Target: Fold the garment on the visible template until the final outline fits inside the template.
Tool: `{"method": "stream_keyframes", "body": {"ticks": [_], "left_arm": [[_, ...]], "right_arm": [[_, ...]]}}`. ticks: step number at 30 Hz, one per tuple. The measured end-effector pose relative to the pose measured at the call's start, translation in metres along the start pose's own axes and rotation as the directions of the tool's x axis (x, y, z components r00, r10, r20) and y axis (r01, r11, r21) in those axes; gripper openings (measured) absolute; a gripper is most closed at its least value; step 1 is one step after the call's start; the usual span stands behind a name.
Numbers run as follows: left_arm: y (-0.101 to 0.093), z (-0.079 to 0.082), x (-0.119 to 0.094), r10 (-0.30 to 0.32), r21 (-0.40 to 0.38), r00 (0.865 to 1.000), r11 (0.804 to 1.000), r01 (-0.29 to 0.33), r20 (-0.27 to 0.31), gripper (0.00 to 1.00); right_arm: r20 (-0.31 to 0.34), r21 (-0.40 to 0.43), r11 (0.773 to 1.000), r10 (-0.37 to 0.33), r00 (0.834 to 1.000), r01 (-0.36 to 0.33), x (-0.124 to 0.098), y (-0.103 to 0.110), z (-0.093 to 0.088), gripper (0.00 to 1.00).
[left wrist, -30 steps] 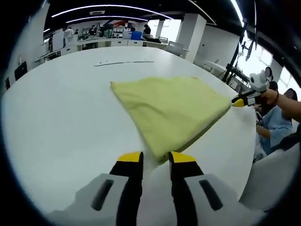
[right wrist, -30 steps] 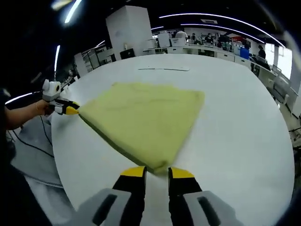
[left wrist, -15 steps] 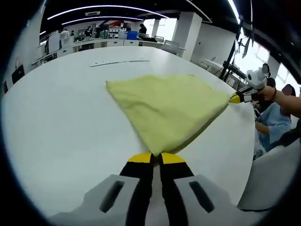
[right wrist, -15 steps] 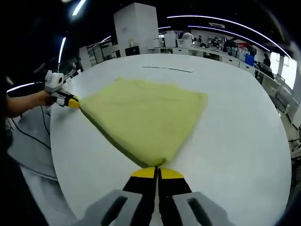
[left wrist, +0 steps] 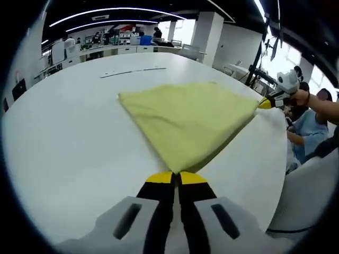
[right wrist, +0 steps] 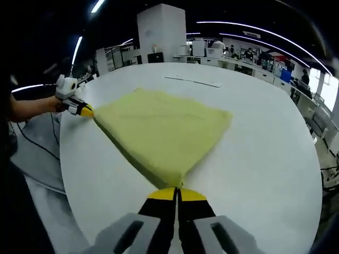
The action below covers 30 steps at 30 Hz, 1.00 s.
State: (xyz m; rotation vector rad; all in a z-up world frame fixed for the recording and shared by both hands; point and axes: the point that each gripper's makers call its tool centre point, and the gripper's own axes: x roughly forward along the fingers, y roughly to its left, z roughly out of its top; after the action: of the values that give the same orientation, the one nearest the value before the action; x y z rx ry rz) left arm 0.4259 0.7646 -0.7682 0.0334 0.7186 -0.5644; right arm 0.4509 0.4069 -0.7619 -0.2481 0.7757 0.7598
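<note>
Left gripper view: yellow-tipped black left gripper [left wrist: 176, 178] clenched on the near corner of the folded pale-yellow cloth garment [left wrist: 185, 119], tips pressed together over the fabric. Garment spread on the broad white round table [left wrist: 63, 137], stretched as a triangle toward the far right, where the right gripper [left wrist: 266, 102], held in a person's hand [left wrist: 303, 97], pinches another corner. Thin dark template line [left wrist: 133, 71] farther back on the table, apart from the cloth.

Right gripper view: right gripper [right wrist: 177, 194] clamped on the near garment [right wrist: 161, 132] corner. Left gripper [right wrist: 85, 110] at the far left corner, gripping it, hand [right wrist: 59, 103] behind. Template line [right wrist: 193, 81] beyond the cloth.
</note>
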Motion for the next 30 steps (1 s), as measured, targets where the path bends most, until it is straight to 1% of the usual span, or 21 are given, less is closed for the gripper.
{"method": "stream_keyframes", "body": {"ticks": [4, 8, 10, 13, 22, 23, 25, 27, 29, 30], "left_arm": [[0.000, -0.003, -0.003, 0.016, 0.005, 1.000, 1.000, -0.016, -0.005, 0.00], [-0.003, -0.004, -0.006, 0.027, 0.007, 1.000, 1.000, -0.027, 0.004, 0.00], [-0.005, -0.006, -0.006, 0.027, 0.007, 1.000, 1.000, -0.027, 0.002, 0.00], [-0.009, -0.012, -0.008, 0.024, 0.027, 1.000, 0.999, -0.024, -0.017, 0.00], [-0.013, -0.015, -0.012, 0.030, 0.045, 0.999, 0.999, -0.029, -0.021, 0.00], [-0.014, -0.015, -0.012, 0.028, 0.042, 0.999, 0.999, -0.027, -0.020, 0.00], [-0.014, -0.016, -0.012, 0.025, 0.037, 0.999, 0.999, -0.025, -0.020, 0.00], [-0.014, -0.018, -0.012, 0.022, 0.031, 0.999, 0.999, -0.021, -0.024, 0.00], [-0.015, -0.018, -0.012, 0.019, 0.037, 0.999, 0.999, -0.018, -0.028, 0.00], [-0.014, -0.020, -0.012, 0.021, 0.033, 0.999, 0.999, -0.020, -0.035, 0.00]], "right_arm": [[-0.019, 0.002, 1.000, 0.000, 1.000, 0.000, 0.002, 0.003, -0.008, 0.00], [-0.017, 0.017, 1.000, -0.005, 1.000, 0.005, 0.002, 0.003, -0.011, 0.00], [-0.018, 0.019, 1.000, -0.008, 1.000, 0.008, 0.002, 0.003, -0.012, 0.00], [-0.016, 0.029, 1.000, -0.006, 1.000, 0.006, 0.000, 0.003, -0.013, 0.00], [-0.016, 0.048, 0.999, 0.004, 1.000, -0.004, -0.004, 0.006, -0.021, 0.00], [-0.017, 0.049, 0.999, 0.003, 1.000, -0.002, -0.005, 0.006, -0.022, 0.00], [-0.033, 0.042, 0.999, -0.022, 0.999, 0.023, -0.007, 0.001, -0.025, 0.00], [-0.009, 0.083, 0.996, -0.027, 1.000, 0.028, -0.011, -0.001, -0.023, 0.00], [0.039, 0.122, 0.992, -0.030, 0.999, 0.025, -0.012, -0.003, -0.018, 0.00], [0.048, 0.133, 0.991, -0.028, 0.998, 0.022, -0.013, -0.002, -0.017, 0.00]]}}
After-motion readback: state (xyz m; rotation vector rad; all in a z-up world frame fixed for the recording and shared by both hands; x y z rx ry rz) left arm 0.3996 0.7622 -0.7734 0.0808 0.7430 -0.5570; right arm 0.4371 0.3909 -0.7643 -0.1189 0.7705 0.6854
